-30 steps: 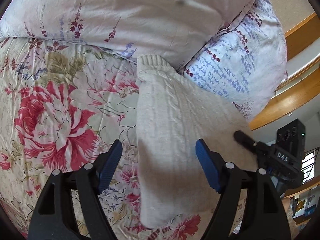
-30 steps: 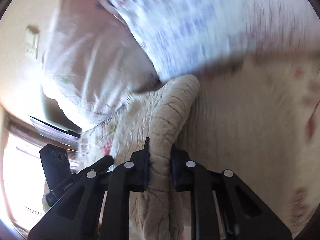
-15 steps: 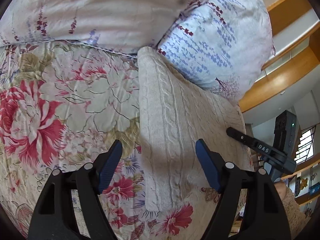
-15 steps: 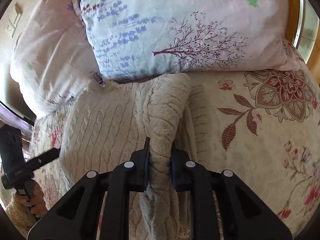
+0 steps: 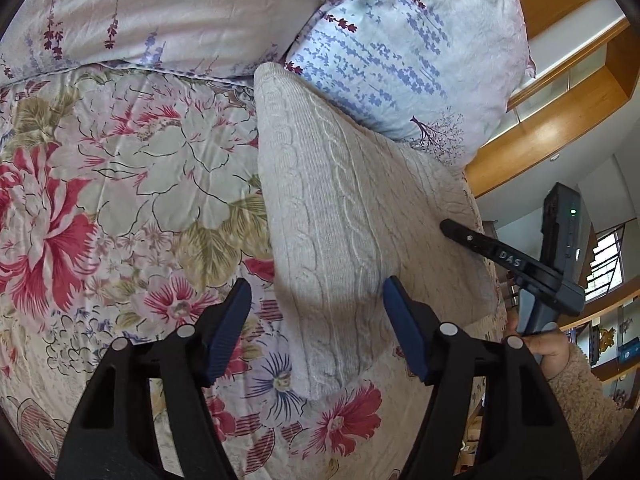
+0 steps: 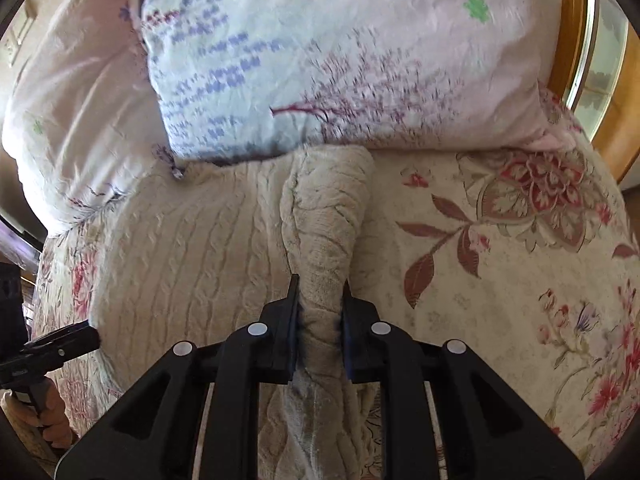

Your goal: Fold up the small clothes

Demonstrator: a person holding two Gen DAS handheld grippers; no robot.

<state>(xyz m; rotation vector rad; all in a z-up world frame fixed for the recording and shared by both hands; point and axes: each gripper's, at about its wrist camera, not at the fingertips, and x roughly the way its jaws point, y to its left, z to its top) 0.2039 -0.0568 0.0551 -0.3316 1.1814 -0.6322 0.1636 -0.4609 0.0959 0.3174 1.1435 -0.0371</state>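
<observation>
Right wrist view: right gripper [image 6: 319, 312] clamps the cream knit sweater's [image 6: 192, 248] bunched sleeve [image 6: 326, 216], below the blue-print pillow [image 6: 320, 60]. Left wrist view alone shows the left gripper [image 5: 316, 320], jaws wide though just narrowing, straddling the sweater's edge without pressing.

The sweater [image 5: 344, 216] lies on the bed [image 5: 132, 184]. Its far end touches the pillows [image 5: 404, 48], which lie at the bed's far end.

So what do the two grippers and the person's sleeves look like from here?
Both grippers are black plastic frames with round silver pivot pins. The left gripper carries ribbed blue pads. The right gripper, seen side-on from the left wrist, shows white lettering, DAS, and a green indicator light. The sleeve at that hand is beige and fleecy.
</observation>
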